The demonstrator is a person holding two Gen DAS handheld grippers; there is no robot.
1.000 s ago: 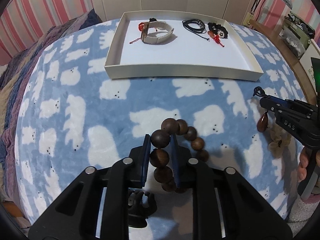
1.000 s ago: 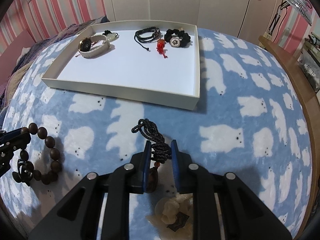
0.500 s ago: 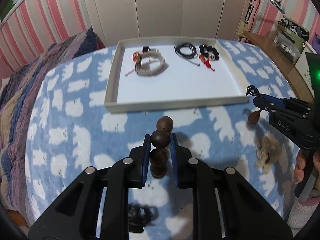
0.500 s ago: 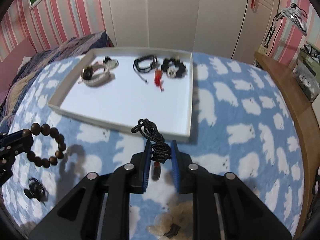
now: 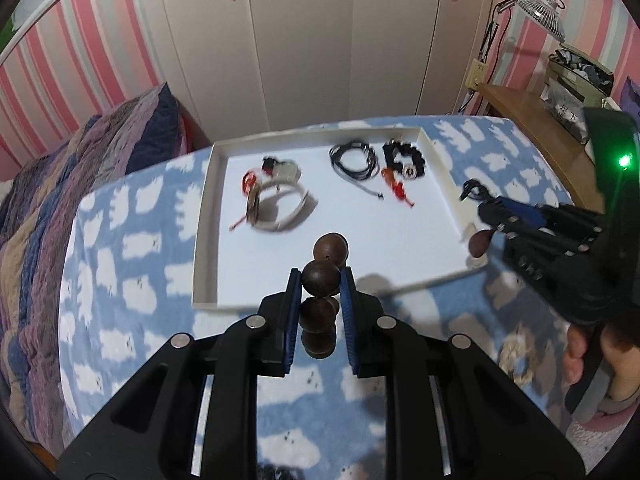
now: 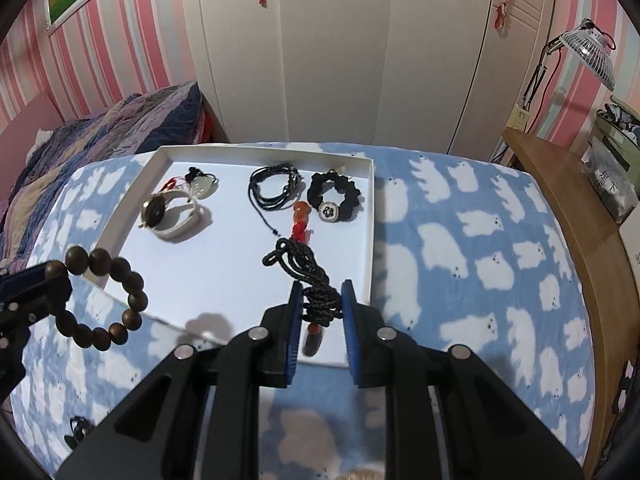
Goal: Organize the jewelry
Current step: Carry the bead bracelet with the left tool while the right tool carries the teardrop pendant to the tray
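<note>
Both our hands have risen off the blanket and come forward since a second ago, so the white tray now sits right below and ahead of us instead of far off. Our left gripper is closed tight on one bead of the wooden bead bracelet, and the rest of the loop hangs free over the tray's near left corner. Our right gripper is clamped on the braided black cord of a necklace, whose reddish-brown pendant dangles below, over the tray's near right corner. Inside the tray, at the far side, lie a watch, a coiled black cord bracelet and a black scrunchie.

We see two risks. The bracelet is held by a single round bead, which could roll out of the pads if we swing. The hanging pendant could catch the tray wall, or either piece could land on the jewelry already laid out and tangle.
</note>
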